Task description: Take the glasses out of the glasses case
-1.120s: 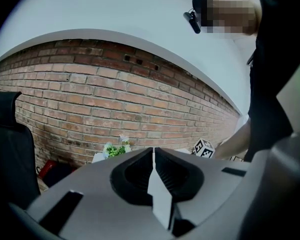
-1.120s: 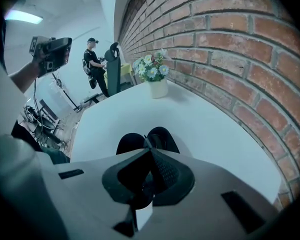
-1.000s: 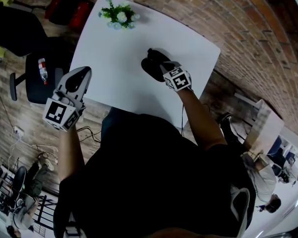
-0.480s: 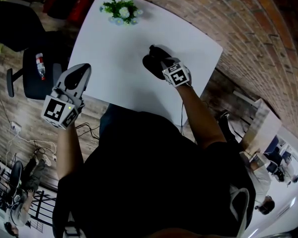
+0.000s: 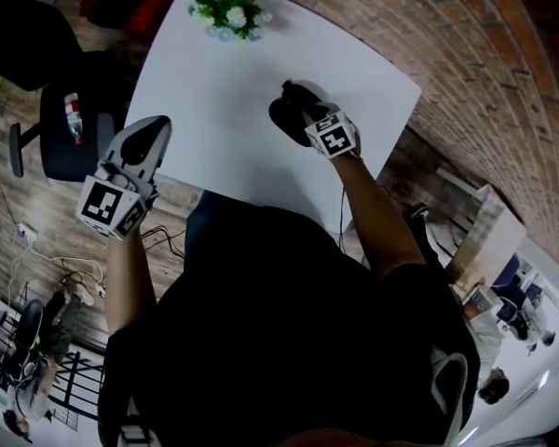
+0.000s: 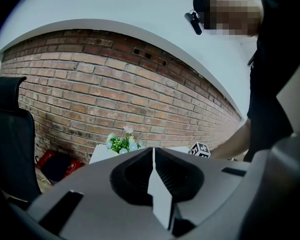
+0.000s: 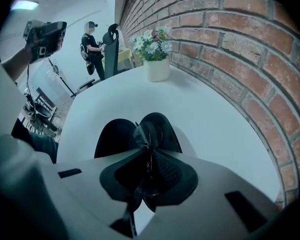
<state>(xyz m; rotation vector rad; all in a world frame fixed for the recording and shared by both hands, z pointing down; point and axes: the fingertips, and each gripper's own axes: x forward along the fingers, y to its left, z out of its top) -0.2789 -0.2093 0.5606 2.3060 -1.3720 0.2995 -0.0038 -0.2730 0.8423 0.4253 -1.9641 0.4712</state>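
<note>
White table (image 5: 214,110) against a brick wall (image 5: 466,54), flower pot (image 5: 228,15) up at the far corner. Toward the right edge, the black glasses case (image 7: 115,134) lies open, and the right gripper (image 7: 149,151) has its jaws pinched on the glasses (image 7: 148,134), one lens poking out just over the case. The left gripper (image 6: 153,151) hangs off the near left edge, jaws pressed together with nothing between them.
</note>
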